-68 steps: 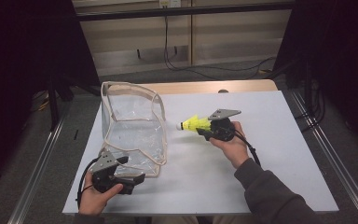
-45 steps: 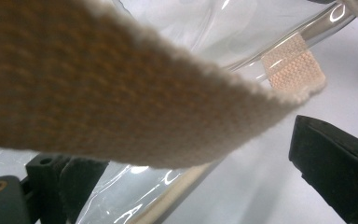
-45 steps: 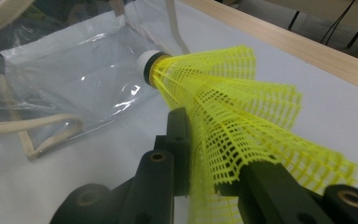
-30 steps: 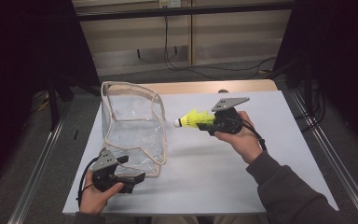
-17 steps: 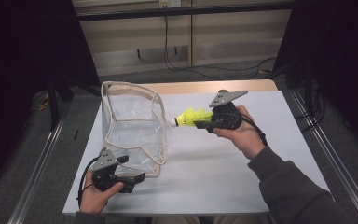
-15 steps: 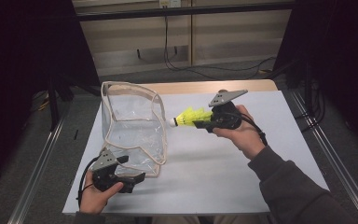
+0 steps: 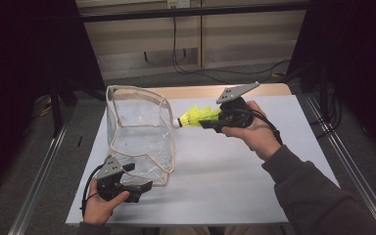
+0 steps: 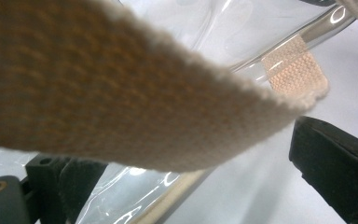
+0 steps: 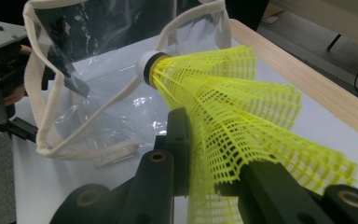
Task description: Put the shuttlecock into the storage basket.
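Note:
A clear plastic bag (image 7: 137, 132) with beige woven trim stands upright on the white table (image 7: 235, 191), its mouth facing up. My right gripper (image 7: 208, 121) is shut on the skirt of a yellow shuttlecock (image 7: 196, 116), held in the air just right of the bag's top rim with the white cork pointing at the bag. In the right gripper view the shuttlecock (image 9: 223, 102) is pinched between the jaws, and the bag (image 9: 98, 93) is just beyond. My left gripper (image 7: 144, 187) is at the bag's near bottom corner, open, with the beige trim (image 8: 121, 93) lying across between its jaws.
A wooden strip (image 7: 200, 91) runs along the table's far edge. Metal rails (image 7: 39, 171) flank the table on both sides. Cables (image 7: 210, 73) lie on the floor behind. Open table surface lies right of the bag and in front of the right hand.
My right gripper has lifted the shuttlecock off the table level and carried it up and left toward the bag's rim. The left gripper and the bag have stayed put.

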